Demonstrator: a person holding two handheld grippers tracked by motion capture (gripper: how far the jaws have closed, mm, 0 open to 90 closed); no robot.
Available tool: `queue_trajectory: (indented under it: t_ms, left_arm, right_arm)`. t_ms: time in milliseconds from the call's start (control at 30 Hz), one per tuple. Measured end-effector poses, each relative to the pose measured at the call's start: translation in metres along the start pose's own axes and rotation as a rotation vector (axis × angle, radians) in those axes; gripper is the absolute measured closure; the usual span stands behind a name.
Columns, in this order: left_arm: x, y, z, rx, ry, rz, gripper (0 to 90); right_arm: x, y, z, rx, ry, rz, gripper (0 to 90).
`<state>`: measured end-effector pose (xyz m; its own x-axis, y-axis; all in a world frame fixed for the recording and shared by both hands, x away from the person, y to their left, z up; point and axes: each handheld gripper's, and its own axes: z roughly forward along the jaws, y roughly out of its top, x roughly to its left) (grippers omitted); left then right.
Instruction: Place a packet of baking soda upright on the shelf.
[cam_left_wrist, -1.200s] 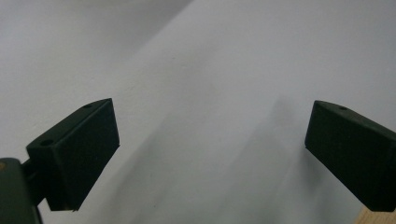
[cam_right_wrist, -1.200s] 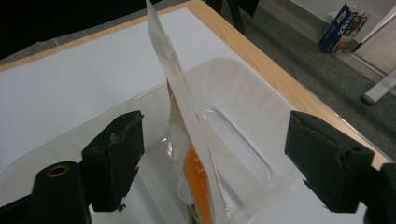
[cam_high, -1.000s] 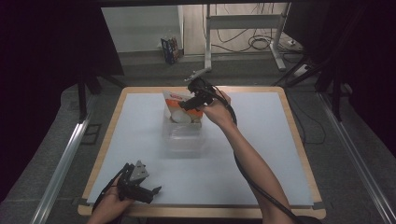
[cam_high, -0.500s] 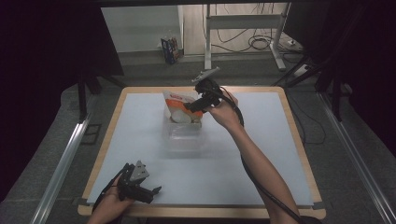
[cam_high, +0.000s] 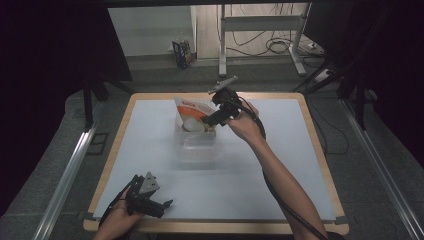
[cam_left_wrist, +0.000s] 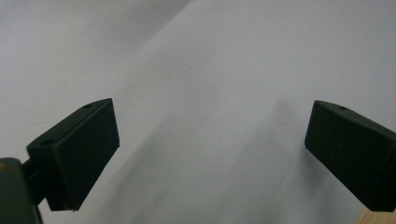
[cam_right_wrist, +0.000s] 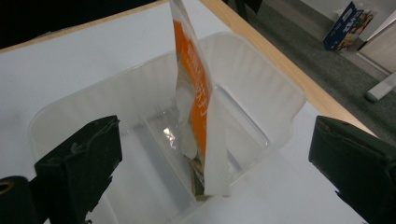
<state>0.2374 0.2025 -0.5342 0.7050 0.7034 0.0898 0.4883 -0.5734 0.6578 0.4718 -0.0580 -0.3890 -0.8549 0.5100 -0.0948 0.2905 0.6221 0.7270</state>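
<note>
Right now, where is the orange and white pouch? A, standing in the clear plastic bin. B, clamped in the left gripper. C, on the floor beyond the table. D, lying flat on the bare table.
A: the orange and white pouch stands on edge inside the clear plastic bin, between the right gripper's open jaws, which do not touch it.

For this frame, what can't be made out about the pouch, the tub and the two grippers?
- Pouch: its print is blurred in the right gripper view and too small in the high view.
- Pouch's bottom: hidden by the tub wall.
- Tub's near end: cut off by the right gripper view's lower edge.
- Right gripper: its jaw tips blend into the pouch in the high view.
- Left gripper: its body lies below that view's edge.
</note>
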Motion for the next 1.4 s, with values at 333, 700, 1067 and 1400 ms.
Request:
queue_trajectory:
  t_ms: [333,700,1067,1400]
  left_arm:
    - [0.000,0.000,0.000,-0.001,0.001,0.001,3.1]
    - [0.000,0.000,0.000,-0.001,0.000,-0.001,3.1]
    - [0.000,0.000,0.000,0.000,0.001,0.000,3.1]
    - [0.000,0.000,0.001,0.000,0.002,-0.001,3.1]
  right_arm:
    - [-0.001,-0.015,-0.001,0.038,-0.012,0.012,0.0]
    - [-0.003,-0.026,-0.015,0.003,-0.028,0.016,0.0]
    - [-0.002,-0.042,-0.025,-0.022,-0.029,0.022,0.0]
    - [0.004,-0.062,-0.031,-0.044,-0.020,0.035,0.0]
